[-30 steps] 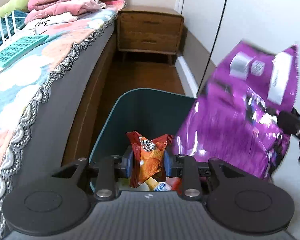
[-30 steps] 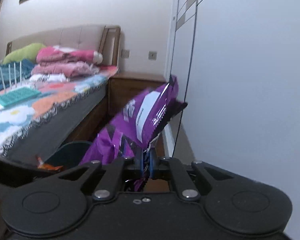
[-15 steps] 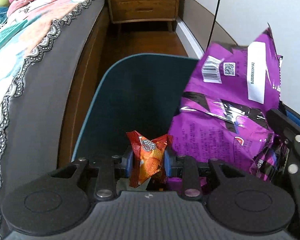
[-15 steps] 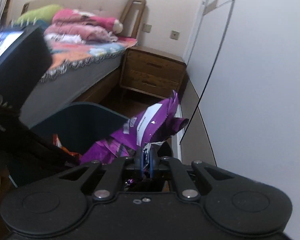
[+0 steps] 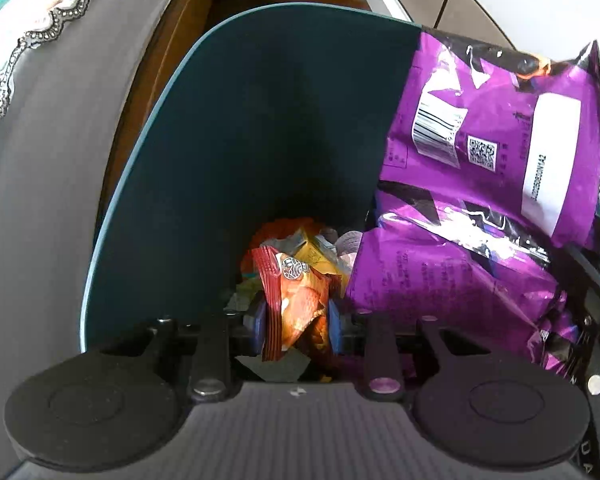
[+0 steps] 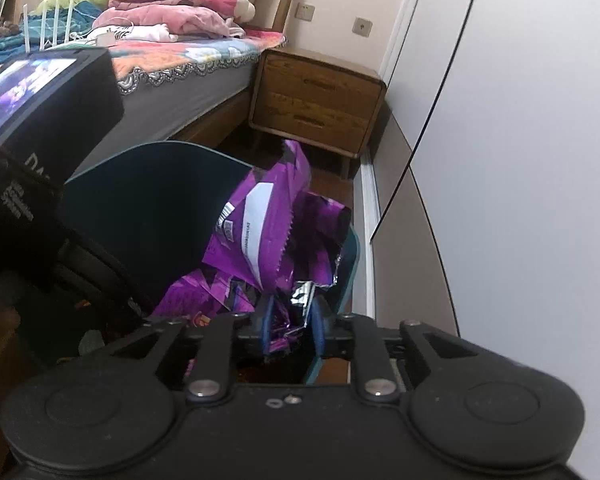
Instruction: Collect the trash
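A dark teal trash bin stands on the floor between bed and wardrobe; it also shows in the right wrist view. My left gripper sits over the bin mouth, shut on a small orange snack packet. Several wrappers lie at the bin's bottom. My right gripper has its jaws parted around the crumpled end of a large purple snack bag, which lies in the bin's right side. The bag fills the right of the left wrist view.
A bed with a grey side runs along the left. A wooden nightstand stands behind the bin. White wardrobe doors line the right. The left gripper's camera body crowds the right wrist view's left.
Both grippers have lowered toward the bin. The purple bag has gone down into the bin's right side and the right jaws have parted. The orange packet stays gripped.
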Demonstrator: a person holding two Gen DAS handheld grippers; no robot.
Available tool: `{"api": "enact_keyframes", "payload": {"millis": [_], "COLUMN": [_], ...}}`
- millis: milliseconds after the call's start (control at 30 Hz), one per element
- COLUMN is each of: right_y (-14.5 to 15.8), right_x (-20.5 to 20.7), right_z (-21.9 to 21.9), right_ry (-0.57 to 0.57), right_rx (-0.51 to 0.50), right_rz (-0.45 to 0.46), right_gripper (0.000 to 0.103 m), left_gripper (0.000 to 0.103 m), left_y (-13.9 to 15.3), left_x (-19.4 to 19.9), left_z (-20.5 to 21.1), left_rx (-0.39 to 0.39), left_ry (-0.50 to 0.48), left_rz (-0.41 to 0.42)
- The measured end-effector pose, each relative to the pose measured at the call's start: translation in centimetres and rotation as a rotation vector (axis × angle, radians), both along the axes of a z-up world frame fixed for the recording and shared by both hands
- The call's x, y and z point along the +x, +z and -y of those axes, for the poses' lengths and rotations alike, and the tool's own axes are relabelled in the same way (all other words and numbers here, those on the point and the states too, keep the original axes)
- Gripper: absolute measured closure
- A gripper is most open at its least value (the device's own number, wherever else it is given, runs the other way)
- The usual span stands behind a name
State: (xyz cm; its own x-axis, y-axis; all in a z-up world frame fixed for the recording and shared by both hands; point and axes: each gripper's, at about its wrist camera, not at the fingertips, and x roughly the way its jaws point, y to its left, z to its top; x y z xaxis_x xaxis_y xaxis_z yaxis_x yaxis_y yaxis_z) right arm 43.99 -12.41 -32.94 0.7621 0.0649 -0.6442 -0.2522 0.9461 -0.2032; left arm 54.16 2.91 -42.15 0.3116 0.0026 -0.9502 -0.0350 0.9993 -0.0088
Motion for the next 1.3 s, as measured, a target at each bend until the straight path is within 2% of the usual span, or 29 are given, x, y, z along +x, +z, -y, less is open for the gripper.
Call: {"api": "enact_keyframes", "payload": {"millis": [67, 133, 200, 233, 300, 433, 533, 700, 800, 1167, 1300], "right_y": [0.2, 0.6, 1.1, 1.4, 2.0, 3.5, 4.5, 6.9, 8.6, 15.8, 18.3], "right_x": [0.2, 0.5, 0.7, 0.5, 0.1, -0.8, -1.4, -2.6, -3.7, -7.8, -9.0], "right_z": [0.1, 0.1, 0.1, 0.1, 0.4, 1.0, 1.6, 2.5, 3.0, 4.1, 4.1], "right_ry": [0.011, 0.024, 0.037, 0.045, 0.05, 0.056, 0.04, 0.034, 0.04, 0.065, 0.091], "right_rx": [0.016, 0.036, 0.04, 0.046, 0.064, 0.103, 0.133, 0.173, 0.198, 0.254, 0.265], "right_rz": [-0.023, -0.034, -0.033, -0.032, -0.029, -0.043, -0.054, -0.06, -0.052, -0.043, -0.039], "right_gripper": [0.074, 0.065, 0.059, 0.054, 0.049, 0.045, 0.041, 0.039, 0.033, 0.022, 0.018], "left_gripper": [0.073, 0.067, 0.061, 0.06, 0.059, 0.058, 0.045, 0.045, 0.045, 0.045, 0.036], "left_y": [0.0, 0.1, 0.7, 1.1, 1.9, 3.8, 5.5, 8.1, 9.9, 19.2, 22.9], "left_x": [0.1, -0.1, -0.5, -0.8, -1.5, -2.9, -4.3, -7.0, -8.7, -15.2, -16.9], "left_z": [0.0, -0.1, -0.1, -0.1, 0.0, -0.4, -0.3, -0.7, -0.6, -0.8, -1.2], "left_rx": [0.009, 0.001, -0.018, -0.014, -0.016, -0.039, -0.024, -0.014, -0.005, -0.007, -0.044], "left_ry": [-0.004, -0.004, -0.009, -0.01, -0.015, -0.007, 0.009, 0.004, -0.008, -0.032, -0.019], "left_rz": [-0.01, -0.011, 0.016, 0.035, 0.059, 0.103, 0.138, 0.175, 0.196, 0.264, 0.285]}}
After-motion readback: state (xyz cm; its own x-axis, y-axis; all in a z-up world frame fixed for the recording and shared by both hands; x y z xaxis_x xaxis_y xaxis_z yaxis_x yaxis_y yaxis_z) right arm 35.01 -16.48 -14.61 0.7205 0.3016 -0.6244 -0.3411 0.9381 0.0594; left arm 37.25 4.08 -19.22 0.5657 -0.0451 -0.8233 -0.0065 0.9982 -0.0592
